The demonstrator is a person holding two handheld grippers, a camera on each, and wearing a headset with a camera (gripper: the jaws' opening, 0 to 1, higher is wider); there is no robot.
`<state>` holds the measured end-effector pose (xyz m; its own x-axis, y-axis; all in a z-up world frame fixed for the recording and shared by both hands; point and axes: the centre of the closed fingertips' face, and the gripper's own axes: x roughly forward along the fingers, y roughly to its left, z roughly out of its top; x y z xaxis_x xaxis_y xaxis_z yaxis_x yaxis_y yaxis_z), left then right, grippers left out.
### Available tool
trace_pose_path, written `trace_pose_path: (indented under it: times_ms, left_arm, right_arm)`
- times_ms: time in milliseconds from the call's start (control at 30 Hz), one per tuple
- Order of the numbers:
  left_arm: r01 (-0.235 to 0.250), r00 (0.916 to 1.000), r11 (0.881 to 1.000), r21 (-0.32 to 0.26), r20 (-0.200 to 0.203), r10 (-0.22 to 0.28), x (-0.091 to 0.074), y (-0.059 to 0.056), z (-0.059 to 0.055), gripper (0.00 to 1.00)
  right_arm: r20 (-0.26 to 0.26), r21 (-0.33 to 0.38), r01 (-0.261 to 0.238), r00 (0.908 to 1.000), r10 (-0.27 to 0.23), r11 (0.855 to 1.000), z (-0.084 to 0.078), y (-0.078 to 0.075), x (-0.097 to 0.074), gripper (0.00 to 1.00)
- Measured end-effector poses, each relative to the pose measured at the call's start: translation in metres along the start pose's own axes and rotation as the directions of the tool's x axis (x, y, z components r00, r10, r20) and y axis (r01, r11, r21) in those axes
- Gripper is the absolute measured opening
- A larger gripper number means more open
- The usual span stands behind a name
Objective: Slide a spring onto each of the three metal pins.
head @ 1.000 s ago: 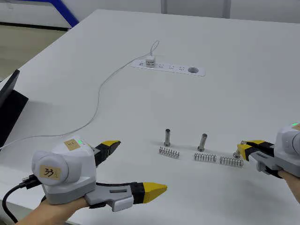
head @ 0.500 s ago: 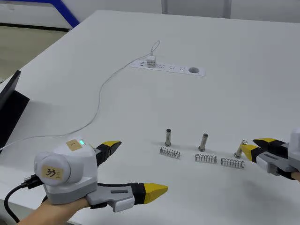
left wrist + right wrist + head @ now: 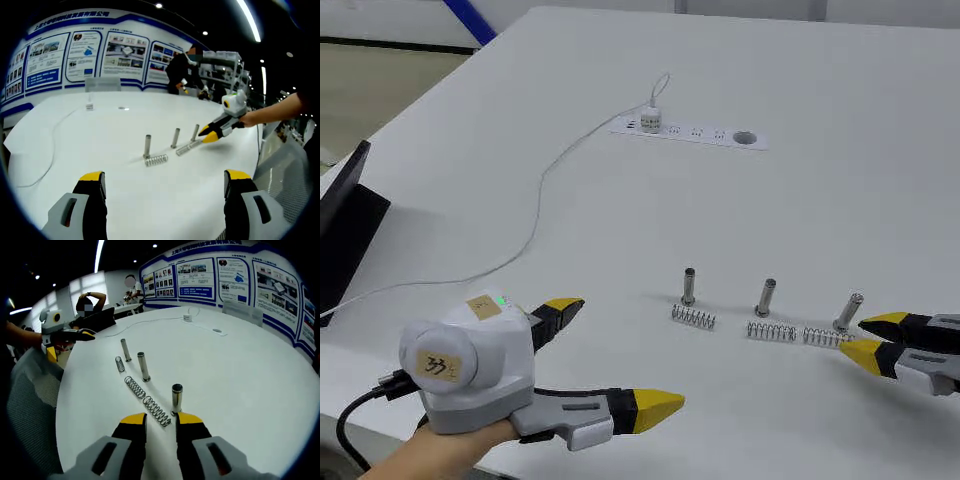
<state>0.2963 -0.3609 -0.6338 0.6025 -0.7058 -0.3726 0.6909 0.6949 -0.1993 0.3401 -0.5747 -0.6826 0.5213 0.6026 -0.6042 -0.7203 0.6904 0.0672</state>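
Your counter (image 3: 820,150) is a smooth, matt white surface. The three pins (image 3: 765,297) on it are bare metal with a dull shine, and the springs (image 3: 771,331) are thin, bright wire. Your left hand-held gripper (image 3: 625,352) has a pale grey, slightly glossy plastic shell with a paper label (image 3: 437,367) stuck on. Like your right hand-held gripper (image 3: 857,335), it ends in matt yellow tips.

White table (image 3: 820,120) w/ 3 upright pins (image 3: 765,296), 3 springs (image 3: 693,317) beside them, power strip (image 3: 690,131), cable (image 3: 535,205).
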Motion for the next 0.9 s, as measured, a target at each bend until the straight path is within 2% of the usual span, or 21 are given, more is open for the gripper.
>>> trace_pose_path:
  times_ms: [167,300,467,633,667,900]
  left_arm:
    - [0.002,0.9999,1.0,0.0,-0.011,-0.002,0.001,0.0,-0.003,1.0]
    - [0.003,0.9998,1.0,0.0,-0.019,-0.003,0.002,-0.001,-0.005,1.0]
    - [0.008,0.9996,1.0,0.001,-0.026,-0.008,0.002,-0.002,-0.006,1.0]
    - [0.006,0.9995,1.0,0.006,-0.031,-0.005,0.002,-0.002,-0.007,1.0]
    - [0.004,0.9995,1.0,0.006,-0.03,-0.004,0.002,-0.002,-0.006,1.0]
    - [-0.001,0.9994,1.0,0.009,-0.034,0.001,0.002,-0.001,-0.006,1.0]
  right_arm:
    - [-0.017,-0.019,-0.026,0.9995,0.026,0.999,-0.003,0.005,0.006,0.23]
    - [-0.037,-0.062,-0.042,0.9985,0.04,0.997,-0.006,0.007,0.008,0.21]
    - [-0.023,-0.076,-0.071,0.9973,0.069,0.995,-0.004,0.01,0.009,0.16]
    - [-0.083,-0.121,-0.086,0.9936,0.076,0.989,-0.015,0.009,0.012,0.16]
    - [-0.067,-0.119,-0.086,0.9947,0.078,0.989,-0.014,0.009,0.011,0.16]
    - [-0.065,-0.124,-0.094,0.9941,0.086,0.988,-0.015,0.009,0.012,0.12]
